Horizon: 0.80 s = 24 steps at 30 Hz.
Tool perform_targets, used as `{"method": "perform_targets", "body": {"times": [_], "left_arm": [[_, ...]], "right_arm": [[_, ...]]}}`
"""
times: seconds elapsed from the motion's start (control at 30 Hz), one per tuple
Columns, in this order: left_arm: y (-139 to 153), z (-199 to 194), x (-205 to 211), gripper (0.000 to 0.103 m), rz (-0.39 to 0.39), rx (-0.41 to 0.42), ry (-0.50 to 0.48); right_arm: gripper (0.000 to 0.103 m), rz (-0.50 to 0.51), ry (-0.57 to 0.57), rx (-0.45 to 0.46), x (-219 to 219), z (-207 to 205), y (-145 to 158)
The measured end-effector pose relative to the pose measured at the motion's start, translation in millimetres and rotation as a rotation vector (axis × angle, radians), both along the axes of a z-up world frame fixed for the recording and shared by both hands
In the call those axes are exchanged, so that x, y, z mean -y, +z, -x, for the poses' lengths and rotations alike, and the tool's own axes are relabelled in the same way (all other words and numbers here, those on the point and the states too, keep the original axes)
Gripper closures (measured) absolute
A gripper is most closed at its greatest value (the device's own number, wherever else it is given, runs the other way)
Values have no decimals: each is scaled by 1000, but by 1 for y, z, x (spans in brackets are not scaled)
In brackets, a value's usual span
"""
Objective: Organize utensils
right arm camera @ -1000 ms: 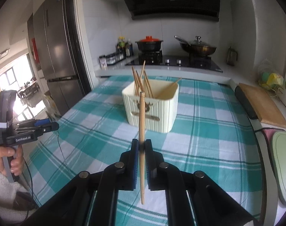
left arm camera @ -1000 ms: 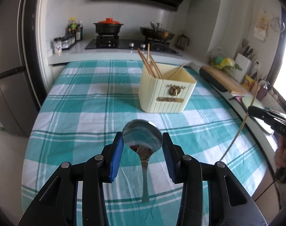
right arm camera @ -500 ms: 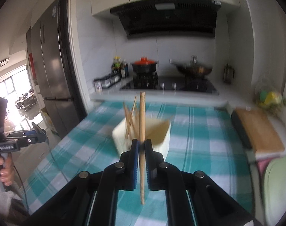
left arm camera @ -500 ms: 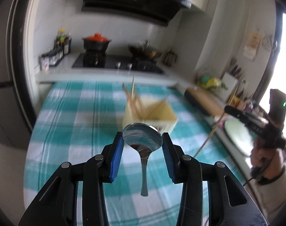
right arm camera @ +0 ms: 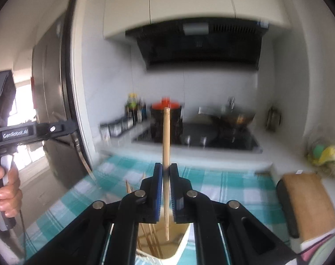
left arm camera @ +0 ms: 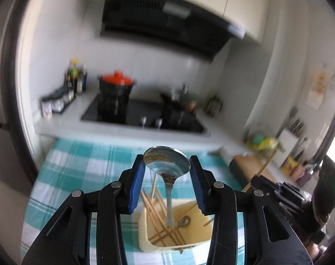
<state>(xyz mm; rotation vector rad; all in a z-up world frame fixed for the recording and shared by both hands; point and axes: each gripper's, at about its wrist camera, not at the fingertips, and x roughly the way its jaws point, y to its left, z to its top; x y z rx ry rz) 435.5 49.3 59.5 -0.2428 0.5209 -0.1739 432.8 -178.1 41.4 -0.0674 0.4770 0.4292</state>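
Table [left arm camera: 79, 165] covered in a teal-and-white checked cloth [right arm camera: 222, 183], runs up to the white counter [left arm camera: 123, 132] at its far end. 1 cream utensil box [left arm camera: 202, 240] stands directly on the cloth, open top, upright. Cloth shows bare on the left of the box and behind it toward the counter. Inside the box: several wooden chopsticks [left arm camera: 158, 218] leaning against the walls, plus 1 metal spoon [left arm camera: 182, 221] lying low. Right of the box, past the table edge, a wooden cutting board [right arm camera: 309, 203] sits on the side counter, well apart from the box.
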Motion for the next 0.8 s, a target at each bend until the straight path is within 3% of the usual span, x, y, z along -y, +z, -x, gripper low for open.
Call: {"method": "perform_targets", "body": {"times": [0.1, 0.17, 0.33, 0.37, 0.4, 0.5, 0.63, 0.67, 0.7, 0.8], "left_arm": [[-38, -29, 8, 62, -37, -141, -27], [-64, -41, 12, 62, -57, -218, -39], [-97, -47, 22, 61, -94, -287, -41], [-98, -46, 22, 60, -97, -293, -44], [-97, -43, 23, 60, -101, -293, -45], [-78, -22, 21, 45, -142, -240, -41], [-36, 39, 18, 15, -248, -75, -8], [-28, 52, 17, 5, -266, -44, 2], [-20, 70, 18, 1, -286, -5, 14], [-2, 134, 26, 0, -370, 114, 65]], "right_arm": [[96, 66, 8, -137, -8, -27, -36], [96, 103, 14, -182, -14, -38, -55], [95, 83, 9, -263, -17, -58, -92], [92, 77, -2, -266, -15, -60, -94], [83, 63, -22, -264, -13, -60, -95], [62, -8, -60, -219, 1, -46, -78], [57, -15, -73, -118, 14, -4, -36], [51, -12, -76, -98, 15, 5, -29], [44, -11, -83, -57, 20, 28, -15], [25, 4, -116, 26, 28, 82, 8]]}}
